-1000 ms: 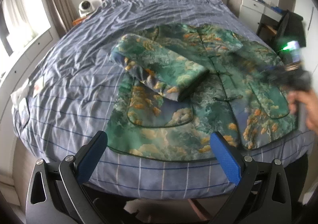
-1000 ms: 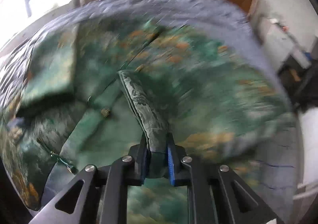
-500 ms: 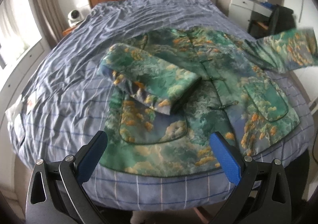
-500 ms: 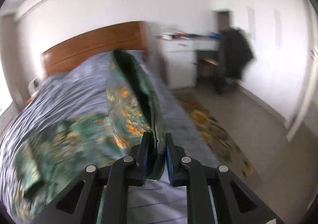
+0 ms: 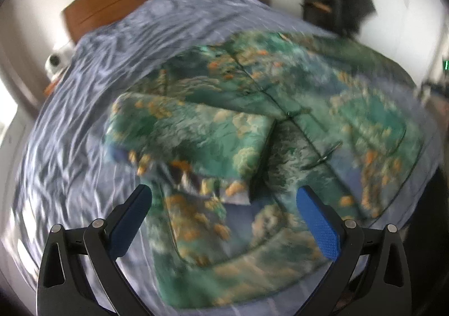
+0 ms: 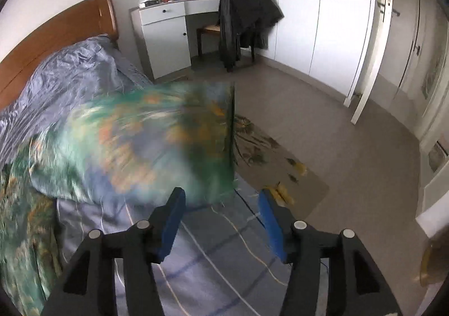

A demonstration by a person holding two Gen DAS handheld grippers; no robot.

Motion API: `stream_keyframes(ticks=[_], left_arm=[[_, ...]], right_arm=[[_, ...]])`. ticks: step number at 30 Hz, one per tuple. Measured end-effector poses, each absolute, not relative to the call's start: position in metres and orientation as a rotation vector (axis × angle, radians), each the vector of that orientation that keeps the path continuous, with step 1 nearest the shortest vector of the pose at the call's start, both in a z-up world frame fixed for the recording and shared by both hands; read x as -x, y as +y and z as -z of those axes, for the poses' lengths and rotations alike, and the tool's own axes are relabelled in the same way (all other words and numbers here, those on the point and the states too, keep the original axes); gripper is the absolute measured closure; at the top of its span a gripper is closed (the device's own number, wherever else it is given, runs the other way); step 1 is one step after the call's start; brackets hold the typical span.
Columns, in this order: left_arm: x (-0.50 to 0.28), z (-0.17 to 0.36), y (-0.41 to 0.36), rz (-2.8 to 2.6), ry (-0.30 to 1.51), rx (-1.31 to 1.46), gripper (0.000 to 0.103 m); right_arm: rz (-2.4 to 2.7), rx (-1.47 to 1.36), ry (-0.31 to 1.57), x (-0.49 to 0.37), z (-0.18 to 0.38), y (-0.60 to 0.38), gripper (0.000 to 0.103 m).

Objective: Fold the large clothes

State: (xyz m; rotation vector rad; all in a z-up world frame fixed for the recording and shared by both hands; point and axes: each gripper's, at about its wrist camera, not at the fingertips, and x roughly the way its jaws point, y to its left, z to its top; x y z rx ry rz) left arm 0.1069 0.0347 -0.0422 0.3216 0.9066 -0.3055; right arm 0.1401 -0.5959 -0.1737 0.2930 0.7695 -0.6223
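The left wrist view was motion-blurred, so the printed jacket (image 5: 280, 125) on the bed (image 5: 84, 108) lacked sharp detail. In the right wrist view, its sleeve (image 6: 146, 145) was smeared, its edges unclear. Small items on the far white counter (image 6: 165, 7) were unreadable.

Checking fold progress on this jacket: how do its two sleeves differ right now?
One sleeve of the green printed jacket, the folded sleeve, lies across the jacket's front; the other sleeve stretches out toward the bed's edge, unfolded. The folded sleeve rests beyond the left gripper, whose jaws are open; the other sleeve is motion-blurred in front of the open right gripper. Both share the same green-and-orange print.
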Motion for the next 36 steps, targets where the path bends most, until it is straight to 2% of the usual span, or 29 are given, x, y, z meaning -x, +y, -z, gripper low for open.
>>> stream_keyframes(ticks=[6, 8, 9, 10, 11, 12, 13, 19, 23, 26, 32, 34, 36], left_arm=[[-0.143, 0.113, -0.013, 0.408, 0.942, -0.684, 0.001], [-0.154, 0.132, -0.014, 0.41, 0.968, -0.714, 0.002], [-0.159, 0.136, -0.012, 0.423, 0.983, -0.693, 0.011], [-0.163, 0.136, -0.009, 0.444, 1.002, -0.657, 0.031], [-0.169, 0.135, -0.002, 0.482, 1.036, -0.574, 0.044], [-0.172, 0.132, 0.004, 0.492, 1.049, -0.52, 0.082], [-0.175, 0.127, 0.011, 0.49, 1.056, -0.469, 0.092], [-0.157, 0.051, 0.079, 0.383, 0.895, -0.226, 0.093], [-0.146, -0.007, 0.169, 0.211, 0.778, -0.024, 0.093], [-0.132, -0.026, 0.239, 0.041, 0.727, 0.058, 0.093], [-0.136, -0.01, 0.334, -0.249, 0.752, 0.168, 0.09], [-0.137, 0.007, 0.356, -0.328, 0.783, 0.197, 0.079], [-0.132, 0.024, 0.376, -0.43, 0.807, 0.207, 0.073]], right_arm=[[0.496, -0.165, 0.748, -0.098, 0.156, -0.528, 0.047], [0.433, -0.144, 0.736, -0.085, 0.149, -0.499, 0.047], [0.4, -0.13, 0.728, -0.079, 0.146, -0.483, 0.047], [0.38, -0.122, 0.725, -0.079, 0.142, -0.471, 0.047], [0.339, -0.104, 0.714, -0.072, 0.139, -0.452, 0.047], [0.31, -0.095, 0.703, -0.07, 0.137, -0.437, 0.047], [0.293, -0.09, 0.698, -0.069, 0.135, -0.426, 0.047], [0.156, -0.052, 0.639, -0.061, 0.122, -0.361, 0.047], [0.1, -0.045, 0.617, -0.059, 0.113, -0.339, 0.047], [0.077, -0.039, 0.602, -0.057, 0.11, -0.324, 0.047], [0.038, -0.03, 0.607, -0.057, 0.112, -0.309, 0.047], [0.034, -0.031, 0.608, -0.057, 0.112, -0.307, 0.047], [0.032, -0.029, 0.611, -0.055, 0.111, -0.306, 0.047]])
